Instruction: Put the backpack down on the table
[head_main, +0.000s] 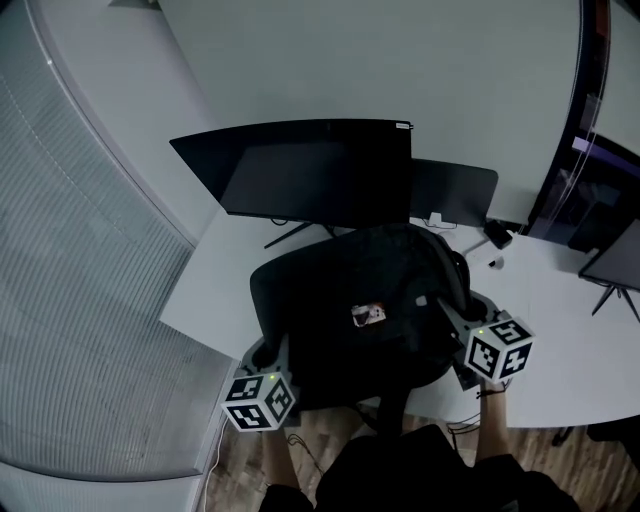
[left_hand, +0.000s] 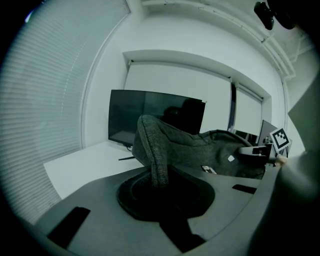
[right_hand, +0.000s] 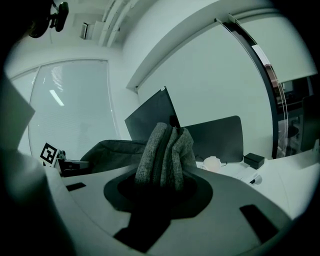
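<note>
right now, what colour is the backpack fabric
Dark grey with a heathered weave on the backpack; it shows clearest in the right gripper view.

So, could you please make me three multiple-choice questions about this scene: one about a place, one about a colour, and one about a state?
1. Where does the big monitor stand relative to the backpack?
A. Beyond it, on the table
B. On the floor
C. On top of it

2. What colour is the backpack?
A. Red
B. Dark grey
C. White

3. Which of the left gripper and the right gripper grips the backpack?
A. The left only
B. Neither
C. Both

Answers:
1 A: the head view shows the monitor past the backpack, toward the wall.
2 B: the fabric looks dark grey in every view.
3 C: each gripper view shows its fingers closed on a fold of the fabric.
</note>
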